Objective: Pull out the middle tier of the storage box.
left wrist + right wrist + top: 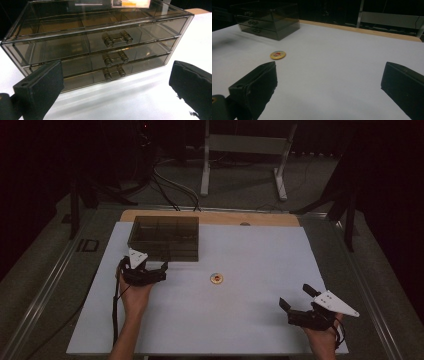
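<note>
High view: the left gripper (162, 268) hovers just near of the smoked-plastic drawer cabinet (164, 237) at the far left of the white table sheet (260, 255). The right gripper (296, 296), jaws spread, holds nothing at the near right. A small round badge (216, 278) lies between them.

Left gripper view: jaws spread (empty), facing three stacked translucent drawers; the middle drawer handle (116, 58) is a bar on two studs.

Right gripper view: the badge (278, 55) is yellow with a red centre.

A white sheet (240, 320) lies under the right claw (295, 296). Well ahead of it are a wooden table edge (270, 218), a grey metal frame (245, 144) and floor cables (170, 185).
</note>
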Motion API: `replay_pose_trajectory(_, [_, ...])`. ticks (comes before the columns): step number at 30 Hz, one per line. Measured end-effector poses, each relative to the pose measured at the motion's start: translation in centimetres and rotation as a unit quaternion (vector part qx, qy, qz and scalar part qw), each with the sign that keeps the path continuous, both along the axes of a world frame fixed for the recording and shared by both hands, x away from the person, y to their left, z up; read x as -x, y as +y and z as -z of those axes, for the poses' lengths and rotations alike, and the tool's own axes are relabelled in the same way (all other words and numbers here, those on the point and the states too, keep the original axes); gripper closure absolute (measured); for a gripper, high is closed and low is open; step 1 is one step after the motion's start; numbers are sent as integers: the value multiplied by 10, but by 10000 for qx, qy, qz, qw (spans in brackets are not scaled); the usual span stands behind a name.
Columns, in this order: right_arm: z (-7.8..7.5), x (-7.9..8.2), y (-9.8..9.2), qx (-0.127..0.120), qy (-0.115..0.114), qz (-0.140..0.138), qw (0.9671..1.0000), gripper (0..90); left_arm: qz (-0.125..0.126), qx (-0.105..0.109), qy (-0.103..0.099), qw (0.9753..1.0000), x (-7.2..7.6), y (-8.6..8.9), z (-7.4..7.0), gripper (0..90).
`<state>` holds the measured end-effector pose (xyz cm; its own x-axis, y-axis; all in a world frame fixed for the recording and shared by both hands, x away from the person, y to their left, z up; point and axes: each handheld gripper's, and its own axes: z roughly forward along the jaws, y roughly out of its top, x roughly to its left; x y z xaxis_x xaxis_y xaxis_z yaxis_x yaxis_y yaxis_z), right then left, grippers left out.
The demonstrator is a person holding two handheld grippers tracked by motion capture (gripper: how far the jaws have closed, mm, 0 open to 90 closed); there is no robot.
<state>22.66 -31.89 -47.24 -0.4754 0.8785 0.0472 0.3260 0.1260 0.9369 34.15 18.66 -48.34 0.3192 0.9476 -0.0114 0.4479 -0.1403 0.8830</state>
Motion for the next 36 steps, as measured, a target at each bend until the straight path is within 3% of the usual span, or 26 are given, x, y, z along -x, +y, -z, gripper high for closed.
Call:
replay_pose_trajectory(10, [0,0,0,1,2,-4,10000,4,36,-59,57,10000,-10,-6,-1,10])
replay_pose_trajectory(28, [0,-1,-1,5,-6,15,10000,4,-47,24,187,9998,-28,-6,4,10])
replay_pose_trajectory(36, [0,-1,-1,7,-10,19,10000,4,-29,-18,464,9989,-35,-10,14,10])
